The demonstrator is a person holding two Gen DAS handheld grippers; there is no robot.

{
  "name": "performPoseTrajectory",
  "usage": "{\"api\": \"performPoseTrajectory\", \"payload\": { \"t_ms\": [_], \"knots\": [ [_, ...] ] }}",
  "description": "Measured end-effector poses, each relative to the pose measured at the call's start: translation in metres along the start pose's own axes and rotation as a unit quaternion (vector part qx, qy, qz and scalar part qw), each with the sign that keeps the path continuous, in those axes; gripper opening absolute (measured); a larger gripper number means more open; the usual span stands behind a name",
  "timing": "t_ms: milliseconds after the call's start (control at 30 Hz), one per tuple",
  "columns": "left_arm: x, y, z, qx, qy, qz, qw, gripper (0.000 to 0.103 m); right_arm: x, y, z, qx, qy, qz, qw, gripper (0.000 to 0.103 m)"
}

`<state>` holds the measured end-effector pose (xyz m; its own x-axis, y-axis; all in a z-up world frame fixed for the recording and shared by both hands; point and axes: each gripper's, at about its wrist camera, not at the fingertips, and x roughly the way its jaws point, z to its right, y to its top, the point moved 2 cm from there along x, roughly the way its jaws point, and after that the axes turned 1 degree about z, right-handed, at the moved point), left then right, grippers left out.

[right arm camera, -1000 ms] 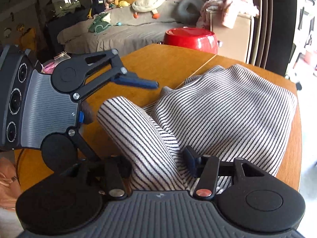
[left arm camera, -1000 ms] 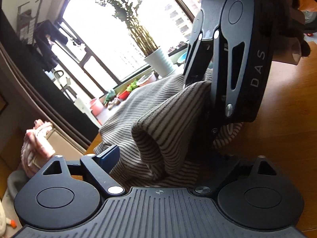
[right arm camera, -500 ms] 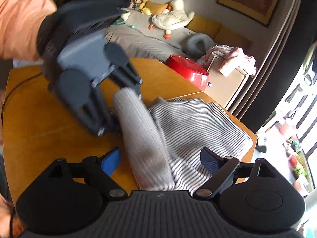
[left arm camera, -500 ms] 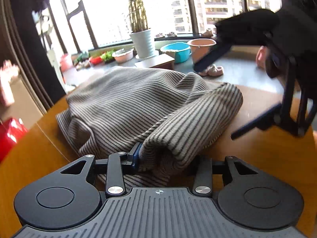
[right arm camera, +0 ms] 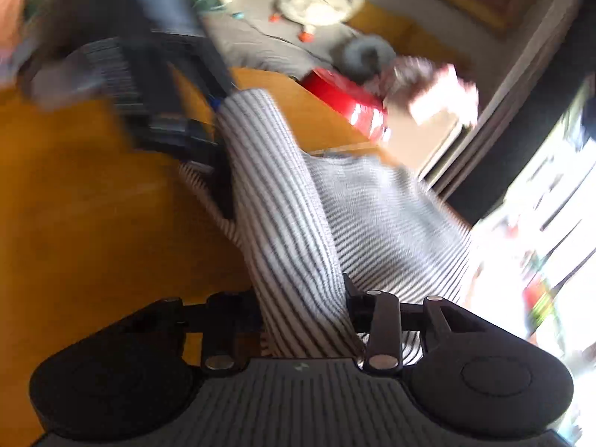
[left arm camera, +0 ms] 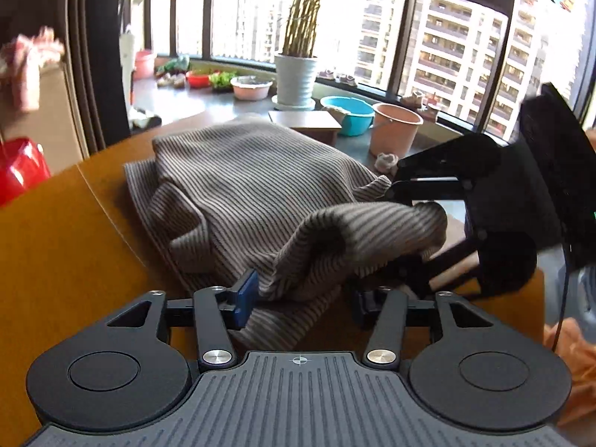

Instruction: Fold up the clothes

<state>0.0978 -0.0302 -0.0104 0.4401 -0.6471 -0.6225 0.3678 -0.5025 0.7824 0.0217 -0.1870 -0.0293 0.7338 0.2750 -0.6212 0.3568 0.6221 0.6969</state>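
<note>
We now clamp both ends of the rolled edge of the striped garment [left arm camera: 260,186] on the wooden table [left arm camera: 67,231], our right gripper [right arm camera: 303,305] having re-closed beside the left gripper [left arm camera: 298,294], ready to fold.

Daylight floods through the windows [left arm camera: 372,37], blowing out the panes and backlighting the left wrist view, which stays fairly sharp but bowed at its edges, while the right wrist view is heavily motion-blurred with white glare at right.
</note>
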Motion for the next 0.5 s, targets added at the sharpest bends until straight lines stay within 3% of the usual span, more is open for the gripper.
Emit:
{"api": "performPoseTrajectory", "payload": {
  "t_ms": [67, 233, 333, 433, 500],
  "knots": [
    [-0.017, -0.012, 0.008, 0.065, 0.038, 0.015, 0.9971, 0.079, 0.0, 0.001, 0.009, 0.039, 0.017, -0.003, 0.999, 0.036],
    [-0.016, -0.038, 0.032, 0.202, 0.104, 0.013, 0.9738, 0.082, -0.007, 0.008, 0.015, 0.095, 0.064, -0.019, 0.993, 0.031],
    [-0.016, -0.045, 0.048, 0.258, 0.109, 0.032, 0.9593, 0.083, -0.027, 0.015, 0.009, 0.116, 0.13, -0.034, 0.984, 0.029],
    [-0.021, -0.049, 0.065, 0.306, 0.096, 0.068, 0.9446, 0.09, -0.064, 0.027, 0.0, 0.103, 0.179, -0.039, 0.978, 0.028],
    [-0.023, -0.048, 0.075, 0.314, 0.052, 0.08, 0.9445, 0.084, -0.092, 0.036, -0.001, 0.101, 0.2, -0.034, 0.974, 0.027]
  ]
}}
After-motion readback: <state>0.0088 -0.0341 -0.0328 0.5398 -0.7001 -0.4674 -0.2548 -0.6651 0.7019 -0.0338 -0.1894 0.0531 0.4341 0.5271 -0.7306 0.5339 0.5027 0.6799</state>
